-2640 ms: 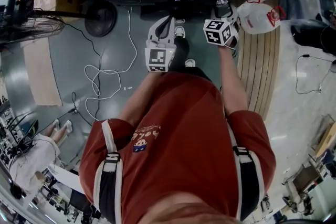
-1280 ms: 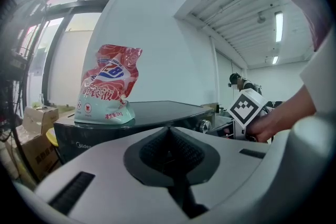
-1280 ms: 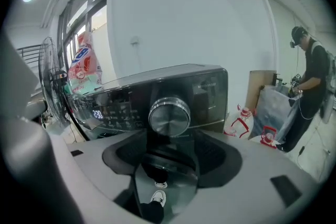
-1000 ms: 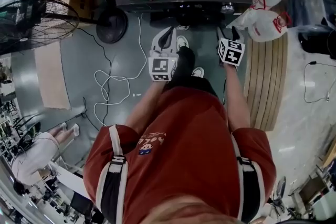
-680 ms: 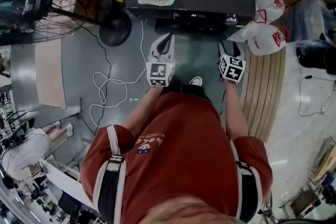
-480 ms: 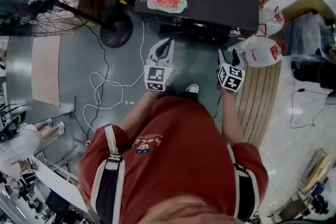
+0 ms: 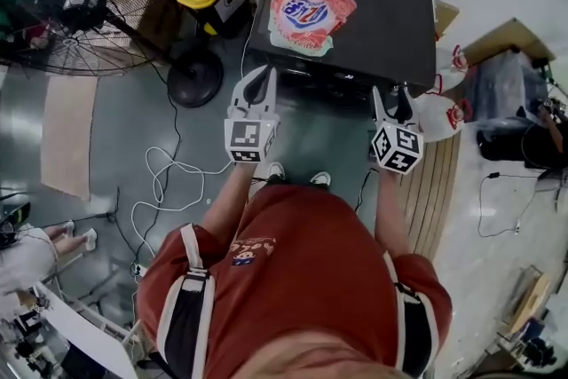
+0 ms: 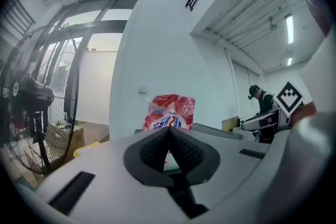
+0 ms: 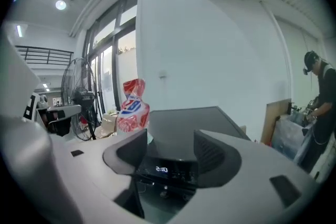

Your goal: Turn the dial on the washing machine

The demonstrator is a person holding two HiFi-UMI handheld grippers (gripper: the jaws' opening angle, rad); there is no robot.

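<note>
**Right gripper (image 7: 391, 102) pulls back from the washer, jaws wide and empty**

Both grippers now sit higher and further from the front of the washing machine (image 7: 390, 4) than a couple of seconds ago, when the right one was pressed close to the right end of its control strip. In the right gripper view its jaws stand well apart with nothing between them, only the machine's front framed in the gap. The left gripper (image 7: 263, 77) is clenched tight on nothing, its pads meeting in front of the detergent bag (image 7: 311, 13) that lies on the lid. The retreat suggests the dial has either just been turned or been let go, and neither tool touches the machine.

The washer is a black top-loader with a flat, dark lid, standing straight ahead of the person. A lit display (image 9: 161, 169) glows on the narrow front strip. The dial belongs to that same strip, but it is too small here to pick out with certainty.
</note>
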